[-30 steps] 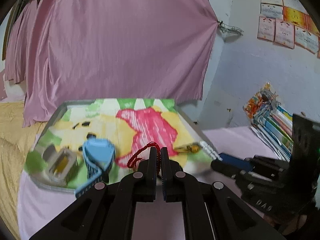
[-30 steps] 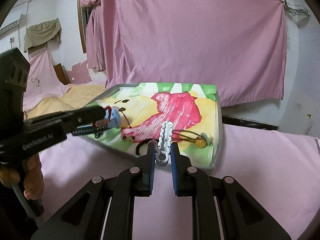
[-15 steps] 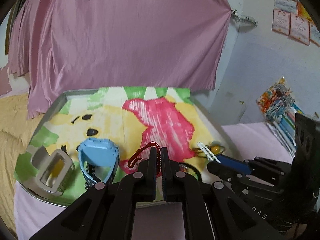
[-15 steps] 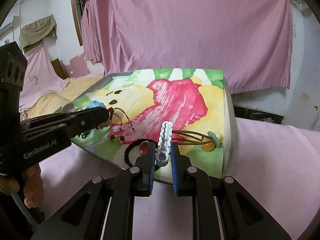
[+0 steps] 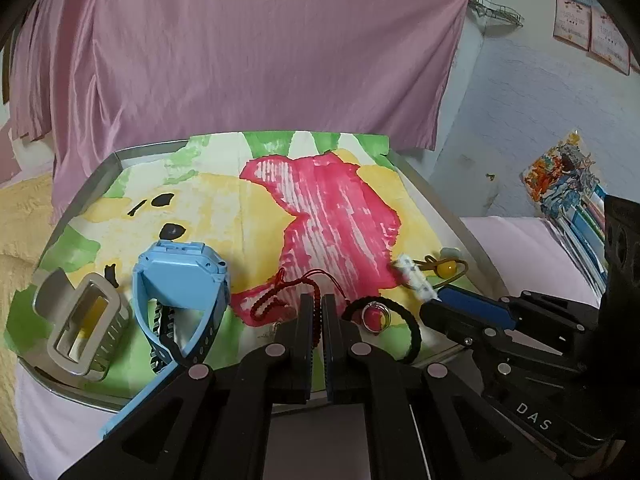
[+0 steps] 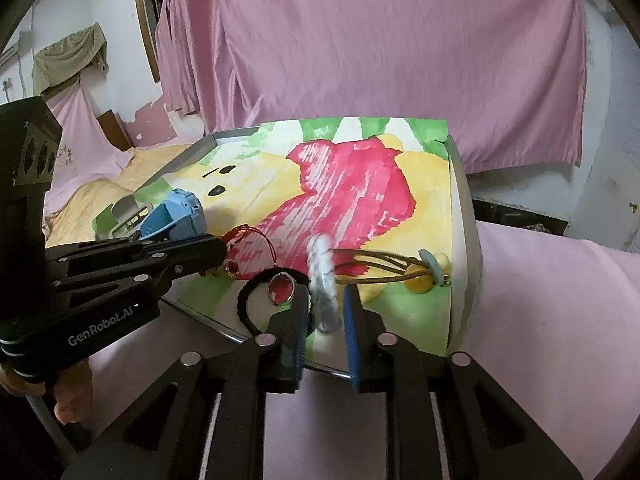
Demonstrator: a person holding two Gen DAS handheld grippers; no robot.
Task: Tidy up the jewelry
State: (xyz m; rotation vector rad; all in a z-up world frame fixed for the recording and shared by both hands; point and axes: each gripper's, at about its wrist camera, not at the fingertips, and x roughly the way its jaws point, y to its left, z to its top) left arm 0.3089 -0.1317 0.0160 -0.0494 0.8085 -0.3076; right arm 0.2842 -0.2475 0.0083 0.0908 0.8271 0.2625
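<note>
Two grippers work over the tray (image 5: 120, 160). Left gripper (image 5: 313, 312), fingers narrow, pinches the red cord bracelet (image 5: 280, 294) at 6 o'clock. Right gripper (image 6: 325, 312), fingers parted, apparently releasing the blurred white hair clip (image 6: 322, 280). Next, likely: withdraw clear.

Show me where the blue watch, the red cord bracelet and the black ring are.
blue watch (image 5: 182, 270), left wrist view, its back.
red cord bracelet (image 5: 280, 294), left wrist view, beaded loop.
black ring (image 6: 245, 300), right wrist view, left arc.
</note>
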